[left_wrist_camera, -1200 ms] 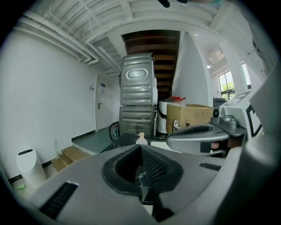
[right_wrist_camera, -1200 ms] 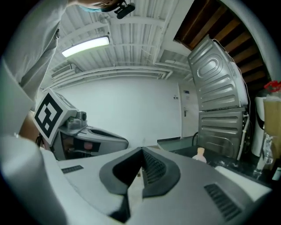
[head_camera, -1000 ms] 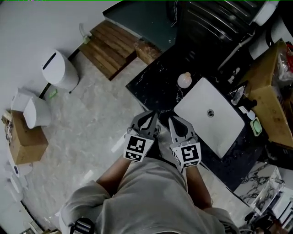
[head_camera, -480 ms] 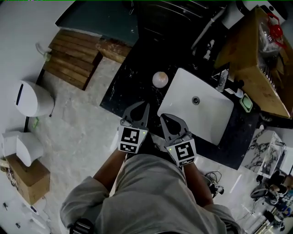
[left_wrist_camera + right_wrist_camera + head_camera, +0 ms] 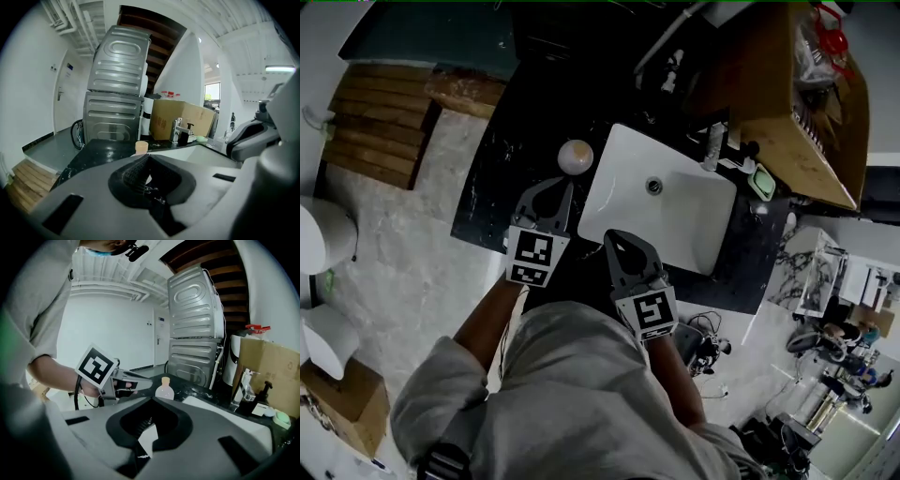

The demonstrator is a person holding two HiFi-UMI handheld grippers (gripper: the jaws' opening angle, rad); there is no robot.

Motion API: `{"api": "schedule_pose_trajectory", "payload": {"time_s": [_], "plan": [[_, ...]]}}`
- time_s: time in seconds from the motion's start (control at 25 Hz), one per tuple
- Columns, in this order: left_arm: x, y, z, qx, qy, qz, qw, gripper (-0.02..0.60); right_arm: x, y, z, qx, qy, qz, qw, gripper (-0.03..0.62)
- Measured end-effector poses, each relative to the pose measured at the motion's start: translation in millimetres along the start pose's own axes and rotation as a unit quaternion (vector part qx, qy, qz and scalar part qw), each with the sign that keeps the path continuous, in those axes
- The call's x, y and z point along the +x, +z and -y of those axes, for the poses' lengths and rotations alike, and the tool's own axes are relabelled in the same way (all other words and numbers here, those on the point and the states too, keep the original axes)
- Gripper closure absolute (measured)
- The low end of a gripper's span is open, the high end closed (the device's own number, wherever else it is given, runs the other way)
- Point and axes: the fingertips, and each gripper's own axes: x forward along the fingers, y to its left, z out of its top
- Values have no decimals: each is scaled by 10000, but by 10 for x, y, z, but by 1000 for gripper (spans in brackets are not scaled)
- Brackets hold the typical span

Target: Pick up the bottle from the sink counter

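A small pale bottle (image 5: pixel 576 157) with a tan cap stands upright on the black counter (image 5: pixel 502 178), just left of the white sink (image 5: pixel 694 225). My left gripper (image 5: pixel 562 186) is shut and empty, its tips a short way in front of the bottle and pointing at it. In the left gripper view only the bottle's cap (image 5: pixel 141 146) shows above the closed jaws. My right gripper (image 5: pixel 613 235) is shut and empty at the sink's near edge. The right gripper view shows the bottle (image 5: pixel 164 389) beyond the left gripper (image 5: pixel 149 385).
A faucet (image 5: pixel 712 145) and a green soap dish (image 5: pixel 761 180) sit behind the sink. A big cardboard box (image 5: pixel 787 103) stands at the back right and a stacked washer (image 5: pixel 117 93) behind the counter. Wooden steps (image 5: pixel 375 131) and a white bin (image 5: pixel 319 234) are on the floor at left.
Both grippers have moved forward over the counter. The left one has closed most of its distance to the bottle; the right one now reaches the sink's near edge. Jaws stay shut.
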Motion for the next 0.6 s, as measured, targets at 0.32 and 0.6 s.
{"api": "schedule_pose_trajectory", "payload": {"time_s": [0.32,0.6], "plan": [[262,-140,-16,84,-94,-34,9999,568,-103,-156,96,459,-293,-126,9984,585],[332,-169,-66,571,203,97,9981,568,-130,-104,221,469,-295,31,9985,585]]}}
